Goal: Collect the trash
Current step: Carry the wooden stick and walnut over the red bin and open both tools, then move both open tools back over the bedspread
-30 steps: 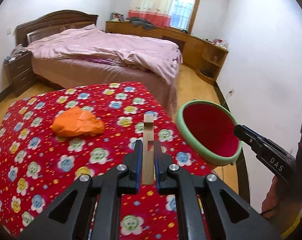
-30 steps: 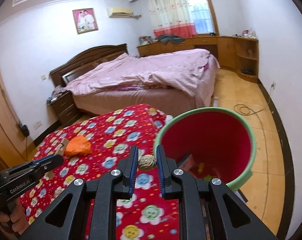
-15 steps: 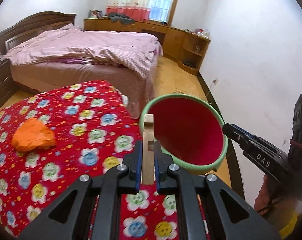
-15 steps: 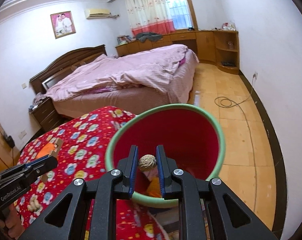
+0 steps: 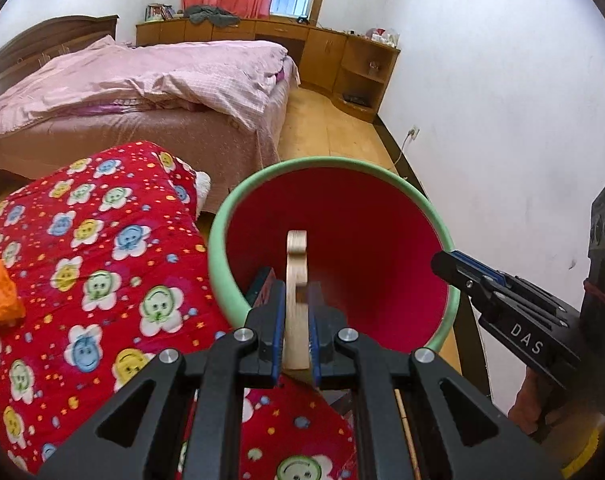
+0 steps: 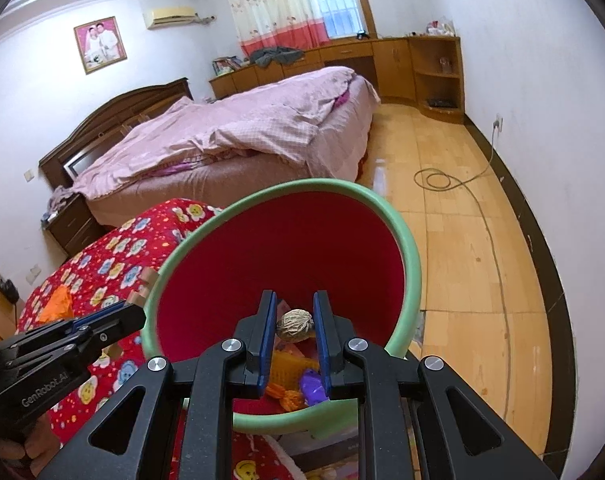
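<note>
Both grippers have swung from the floral counter [image 5: 102, 280] to the red bin [image 6: 406, 240]: right gripper [image 6: 295, 330] clamps a walnut [image 6: 294, 325] over its mouth, left gripper [image 5: 296, 320] pinches a wooden piece [image 5: 296, 280], long axis pointing inward.

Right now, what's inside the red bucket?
In the bucket, the right camera shows yellow mesh, something purple and orange bits. The right gripper covers the rest.

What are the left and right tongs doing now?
Left tongs: shut on the wooden piece, over the red bin.
Right tongs: shut on the walnut, over the same bin.
</note>
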### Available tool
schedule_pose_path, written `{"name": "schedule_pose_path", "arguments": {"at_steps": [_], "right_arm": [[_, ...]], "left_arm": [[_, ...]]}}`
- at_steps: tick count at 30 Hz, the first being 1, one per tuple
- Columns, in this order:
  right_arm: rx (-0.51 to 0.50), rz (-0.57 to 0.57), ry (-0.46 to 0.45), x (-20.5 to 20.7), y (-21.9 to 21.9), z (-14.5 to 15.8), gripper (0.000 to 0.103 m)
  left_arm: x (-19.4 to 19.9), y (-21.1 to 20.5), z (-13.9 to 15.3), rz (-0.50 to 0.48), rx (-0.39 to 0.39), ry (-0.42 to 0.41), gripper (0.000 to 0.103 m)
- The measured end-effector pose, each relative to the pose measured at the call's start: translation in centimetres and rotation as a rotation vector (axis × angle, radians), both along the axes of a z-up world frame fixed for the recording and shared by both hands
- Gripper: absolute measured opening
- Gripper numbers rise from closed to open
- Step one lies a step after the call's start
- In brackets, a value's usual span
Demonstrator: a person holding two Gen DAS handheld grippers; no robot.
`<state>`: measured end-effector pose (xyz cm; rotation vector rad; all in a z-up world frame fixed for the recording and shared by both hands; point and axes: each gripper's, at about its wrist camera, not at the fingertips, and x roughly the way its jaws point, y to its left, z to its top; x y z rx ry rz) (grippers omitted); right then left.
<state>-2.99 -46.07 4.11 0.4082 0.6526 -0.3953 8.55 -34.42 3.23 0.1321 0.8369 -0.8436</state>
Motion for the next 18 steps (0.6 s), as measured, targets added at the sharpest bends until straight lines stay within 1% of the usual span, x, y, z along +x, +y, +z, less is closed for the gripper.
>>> {"name": "schedule_pose_path", "arguments": {"at_steps": [4,5,7,8,9,11,12,18], "right_arm": [[0.013,-0.001,0.009,0.3,-0.3,-0.5,0.020],[0.019,0.002,0.007,0.3,-0.4,-0.5,0.022],[0.028,0.005,0.003,0.3,-0.3,-0.6,0.025],[0.031,0.008,0.004,0.4,-0.2,-0.7,0.025],[0.034,0.011,0.003,0.4,-0.1,-0.6,0.026],[0.038,0.014,0.000,0.3,0.0,-0.5,0.032],[0.039,0.014,-0.004,0.2,0.2,-0.3,0.038],[0.024,0.038,-0.023,-0.3,1.8,1.2,0.041]], "left_arm": [[0.3,-0.4,-0.2,-0.018,-0.006,0.009,0.010],[0.3,-0.4,-0.2,-0.023,-0.007,0.014,0.012],[0.3,-0.3,-0.2,-0.018,-0.009,0.021,0.021],[0.6,-0.2,-0.2,-0.013,-0.011,0.022,0.027],[0.5,0.0,-0.1,-0.009,-0.013,0.022,0.030],[0.4,0.4,0.1,0.001,-0.011,0.020,0.031],[0.4,0.6,0.3,0.007,-0.008,0.018,0.032],[-0.5,2.6,1.5,0.042,-0.004,0.000,0.035]]}}
